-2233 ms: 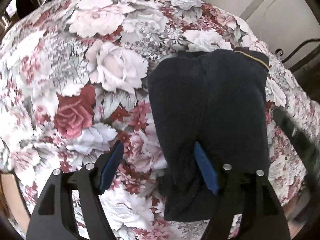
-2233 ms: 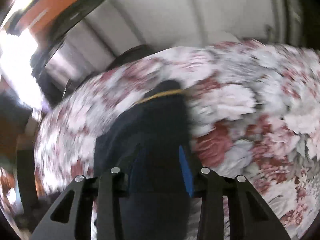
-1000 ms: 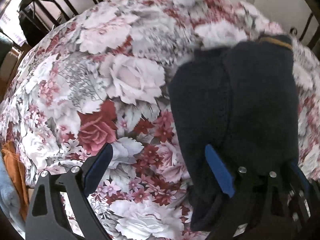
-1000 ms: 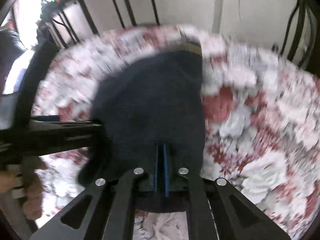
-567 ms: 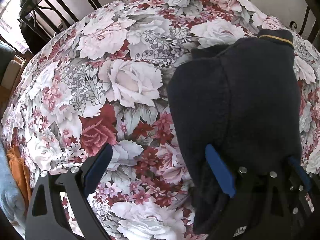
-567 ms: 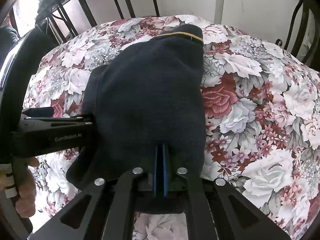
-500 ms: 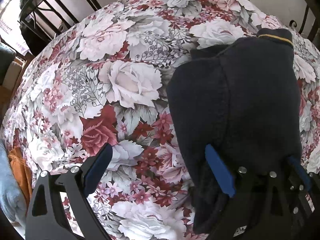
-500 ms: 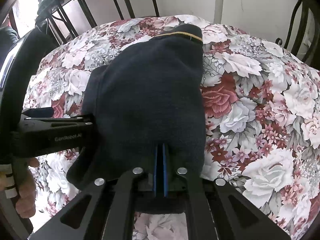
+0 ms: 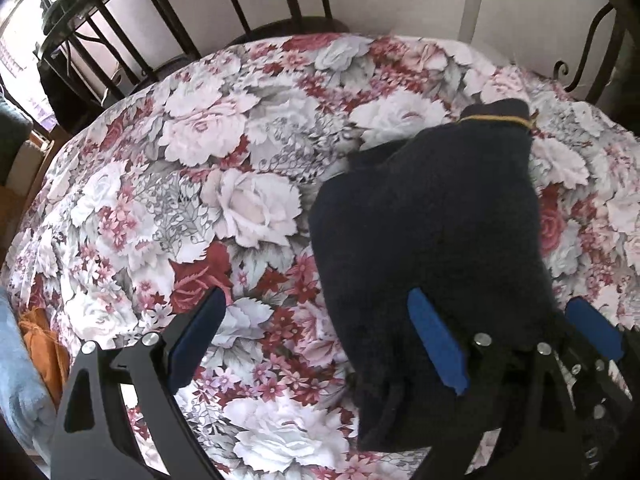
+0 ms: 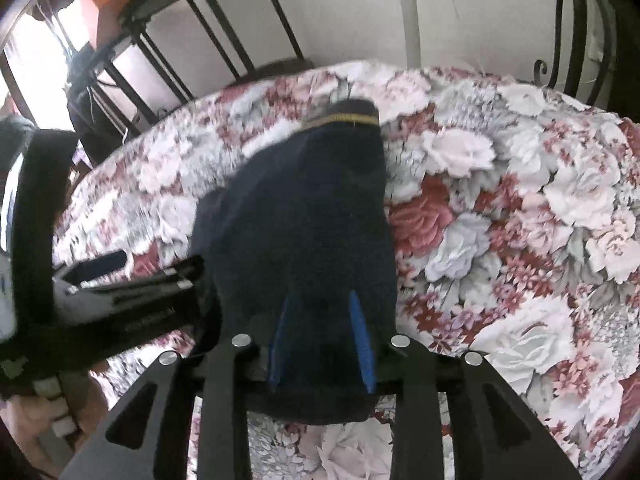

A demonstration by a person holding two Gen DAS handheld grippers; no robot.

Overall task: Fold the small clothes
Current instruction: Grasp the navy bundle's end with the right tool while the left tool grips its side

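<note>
Floral tablecloth (image 9: 248,208), dark metal chair backs (image 9: 240,8), pale wall (image 10: 480,8), perhaps a bright window left

Floral tablecloth (image 9: 248,208), iron chairs (image 9: 256,4)

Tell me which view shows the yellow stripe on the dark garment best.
The left wrist view: the stripe is sharp there, a thin line under the far cuff of the garment. The right wrist view also shows the stripe, face-on, but motion blur smears it.

Lay bare left of navy garment (image 9: 432,216) (floral cloth (image 9: 224,208) only); hemmed behind by chair rails (image 9: 236,8).
</note>
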